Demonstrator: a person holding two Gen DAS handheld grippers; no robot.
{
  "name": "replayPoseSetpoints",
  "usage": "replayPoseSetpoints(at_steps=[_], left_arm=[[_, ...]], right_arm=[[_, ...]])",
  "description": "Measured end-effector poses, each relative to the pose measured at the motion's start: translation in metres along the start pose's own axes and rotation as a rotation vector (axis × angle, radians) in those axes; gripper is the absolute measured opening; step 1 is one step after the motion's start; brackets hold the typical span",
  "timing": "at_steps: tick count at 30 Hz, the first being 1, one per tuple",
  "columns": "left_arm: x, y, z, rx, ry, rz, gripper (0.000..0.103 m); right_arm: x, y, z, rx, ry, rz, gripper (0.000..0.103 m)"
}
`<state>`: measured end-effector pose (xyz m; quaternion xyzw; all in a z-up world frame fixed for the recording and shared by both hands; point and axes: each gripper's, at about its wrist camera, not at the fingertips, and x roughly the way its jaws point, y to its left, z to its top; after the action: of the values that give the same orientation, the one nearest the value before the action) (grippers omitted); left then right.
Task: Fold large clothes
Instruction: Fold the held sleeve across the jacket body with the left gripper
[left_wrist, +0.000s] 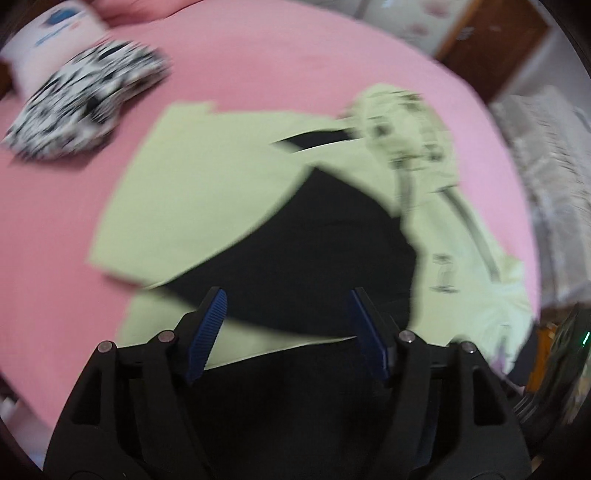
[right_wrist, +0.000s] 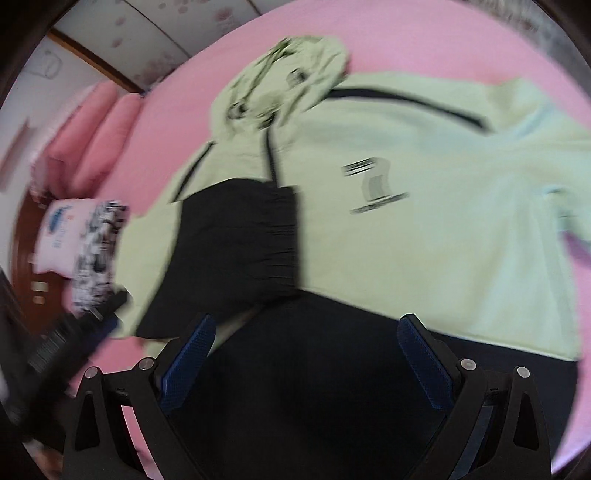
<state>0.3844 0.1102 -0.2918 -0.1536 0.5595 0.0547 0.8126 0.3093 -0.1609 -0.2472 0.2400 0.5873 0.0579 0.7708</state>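
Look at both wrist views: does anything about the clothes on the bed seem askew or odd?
The light green hoodie lies crooked on the pink bed, its hood bunched up and one black-cuffed sleeve folded across the body. Blur hides finer detail.

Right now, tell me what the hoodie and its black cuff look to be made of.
Hoodie: soft matte knit, likely cotton fleece; it lies limp with gentle creases and no shine, though blur hides the weave. Cuff: probably ribbed elastic knit; fine parallel gathers run across it.
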Motion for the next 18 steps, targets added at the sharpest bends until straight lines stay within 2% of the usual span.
replayPoseSetpoints(at_steps=[1,4,5,7,8,10,14,18], left_arm=[[0.0,0.015,-0.002,-0.01,0.014,0.034,0.065],[0.006,0.05,-0.006,-0.029,0.075,0.107,0.065],[0.014,0.064,-0.007,-0.039,0.117,0.139,0.065],[0.018,0.086,-0.007,-0.059,0.152,0.167,0.065],[0.022,0.094,-0.008,-0.066,0.157,0.175,0.065],[0.031,0.106,-0.007,-0.076,0.176,0.199,0.065],[0.043,0.117,-0.001,-0.085,0.18,0.207,0.065],[0.054,0.116,0.007,-0.052,0.147,0.233,0.065]], right_arm=[[0.013,0.006,0.003,0.002,0.016,-0.016,0.094],[0.047,0.02,0.014,-0.024,0.025,-0.134,0.077],[0.053,0.022,0.017,-0.031,0.03,-0.145,0.075],[0.07,0.029,0.022,-0.045,0.062,-0.178,0.066],[0.074,0.032,0.024,-0.057,0.063,-0.203,0.052],[0.076,0.042,0.026,-0.099,0.04,-0.248,0.03],[0.071,0.058,0.029,-0.203,0.008,-0.274,0.024],[0.039,0.065,0.039,-0.25,-0.112,-0.3,0.023]])
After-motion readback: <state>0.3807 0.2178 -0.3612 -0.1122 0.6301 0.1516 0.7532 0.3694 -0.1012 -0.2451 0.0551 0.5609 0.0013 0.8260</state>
